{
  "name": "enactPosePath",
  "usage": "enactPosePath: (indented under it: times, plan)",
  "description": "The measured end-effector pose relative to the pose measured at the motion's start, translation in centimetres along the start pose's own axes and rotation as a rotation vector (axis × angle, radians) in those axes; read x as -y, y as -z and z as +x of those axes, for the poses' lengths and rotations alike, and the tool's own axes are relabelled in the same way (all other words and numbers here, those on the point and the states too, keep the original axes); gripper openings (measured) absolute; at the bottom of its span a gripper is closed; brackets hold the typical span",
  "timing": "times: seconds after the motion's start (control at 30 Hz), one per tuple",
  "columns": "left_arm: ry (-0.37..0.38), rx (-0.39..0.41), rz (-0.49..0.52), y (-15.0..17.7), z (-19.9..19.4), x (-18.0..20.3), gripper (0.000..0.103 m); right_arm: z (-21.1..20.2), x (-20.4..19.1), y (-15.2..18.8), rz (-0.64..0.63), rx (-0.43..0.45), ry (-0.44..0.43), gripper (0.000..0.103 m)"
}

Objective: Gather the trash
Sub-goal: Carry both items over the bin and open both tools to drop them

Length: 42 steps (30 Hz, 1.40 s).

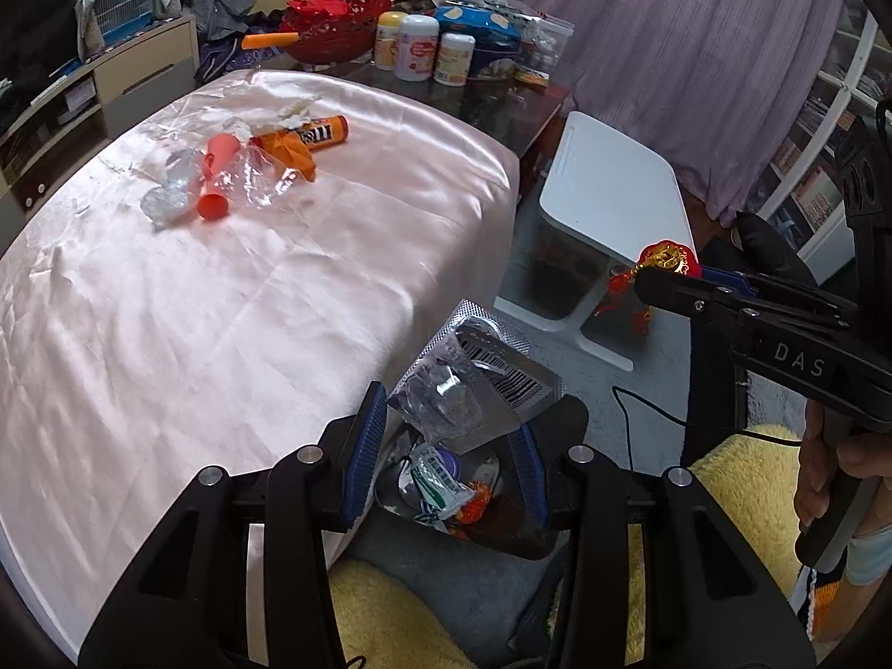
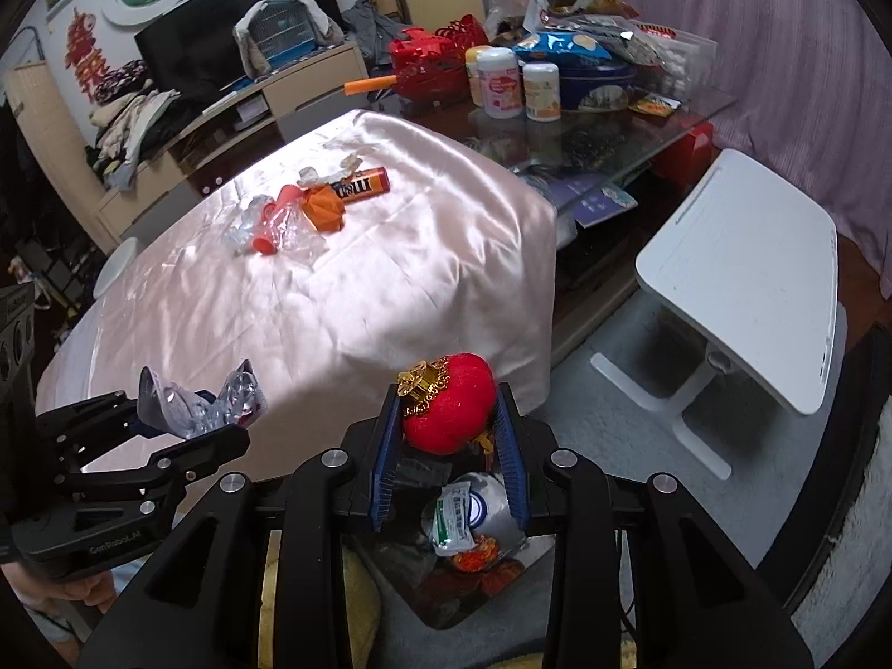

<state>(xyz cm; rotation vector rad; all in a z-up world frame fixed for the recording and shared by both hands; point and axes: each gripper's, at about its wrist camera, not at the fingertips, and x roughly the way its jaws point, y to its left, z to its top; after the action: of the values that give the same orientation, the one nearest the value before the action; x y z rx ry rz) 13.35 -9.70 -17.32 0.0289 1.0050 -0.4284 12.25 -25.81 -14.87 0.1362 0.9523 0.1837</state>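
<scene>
Both loads hang over the dark trash bin (image 2: 474,552), at six o'clock below each set of jaws. The left gripper (image 1: 446,446), partly closed, pinches crumpled clear plastic and a foil blister pack (image 1: 479,373). The right gripper (image 2: 449,435) clamps a red lantern ornament (image 2: 449,410). More litter (image 1: 245,167) waits at eleven o'clock on the pink tablecloth (image 1: 195,334).

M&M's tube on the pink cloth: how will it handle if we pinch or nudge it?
The M&M's tube looks like a rigid cylinder lying on its side, so it will probably keep its shape under the fingers. Being round, it may roll if nudged across its axis, more so on the glossy satin cloth. Its label looks smooth, so a light pinch could slip. Weight can't be judged; contents aren't visible.
</scene>
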Motion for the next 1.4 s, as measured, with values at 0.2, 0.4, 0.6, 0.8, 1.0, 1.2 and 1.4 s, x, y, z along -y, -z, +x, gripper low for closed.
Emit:
enactPosePath:
  times: [0.2,0.4,0.6,0.8,1.0,1.2,1.4]
  plan:
    - [0.018,-0.064,0.016,2.4,2.3,1.8,0.041,0.6,0.8,3.9,0.036,-0.048,-0.002,0.033]
    - [0.023,-0.123,0.04,4.1,5.1,2.6,0.041,1.8,1.2,6.8,0.067,-0.095,-0.005,0.033]
    - [0.034,-0.145,0.047,4.4,6.3,2.7,0.041,2.5,1.3,7.2,0.085,-0.109,-0.019,0.033]
    - [0.027,-0.14,0.058,3.8,6.1,2.8,0.044,2.4,1.3,6.5,0.095,-0.1,-0.022,0.034]
    - [0.01,-0.126,0.039,3.7,5.3,1.9,0.058,2.2,1.7,5.8,0.115,-0.082,-0.019,0.054]
    - [-0.016,-0.069,0.012,3.4,2.6,0.3,0.07,1.8,2.1,5.2,0.139,-0.058,-0.015,0.058]
    - [-0.101,-0.008,-0.065,3.1,-0.6,-3.9,0.08,1.9,1.2,3.6,0.132,-0.029,-0.045,0.068]
